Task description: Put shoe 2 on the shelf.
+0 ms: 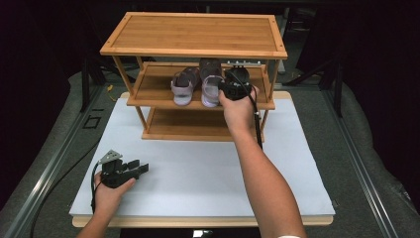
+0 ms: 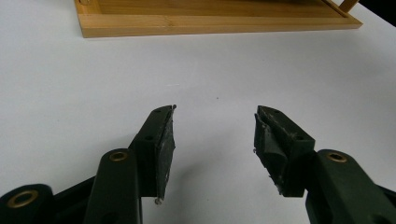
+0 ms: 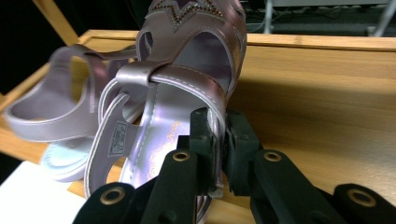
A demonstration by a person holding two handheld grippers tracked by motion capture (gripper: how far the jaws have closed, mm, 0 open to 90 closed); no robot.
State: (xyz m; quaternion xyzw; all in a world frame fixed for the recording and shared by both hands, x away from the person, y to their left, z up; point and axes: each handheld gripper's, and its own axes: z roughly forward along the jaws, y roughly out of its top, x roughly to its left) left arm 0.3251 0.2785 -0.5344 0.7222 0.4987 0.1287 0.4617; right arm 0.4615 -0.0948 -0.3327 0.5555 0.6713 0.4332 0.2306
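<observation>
High view: bamboo shoe rack (image 1: 193,33) standing on a white tabletop (image 1: 208,173) in a dark room.
Right gripper (image 3: 219,140) pinches a lilac sandal (image 3: 187,88) on the rack's middle shelf; left gripper (image 2: 215,135) rests agape before the rack.

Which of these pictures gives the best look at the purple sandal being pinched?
The right gripper view: the held sandal sits close up, its side strap pinched between the right gripper's jaws, label and stitching plain. The high view shows it small on the rack's middle shelf, beside its mate. The left gripper view looks at white tabletop.

Glossy lilac sandal (image 3: 182,98), wood shelf (image 3: 317,93).
</observation>
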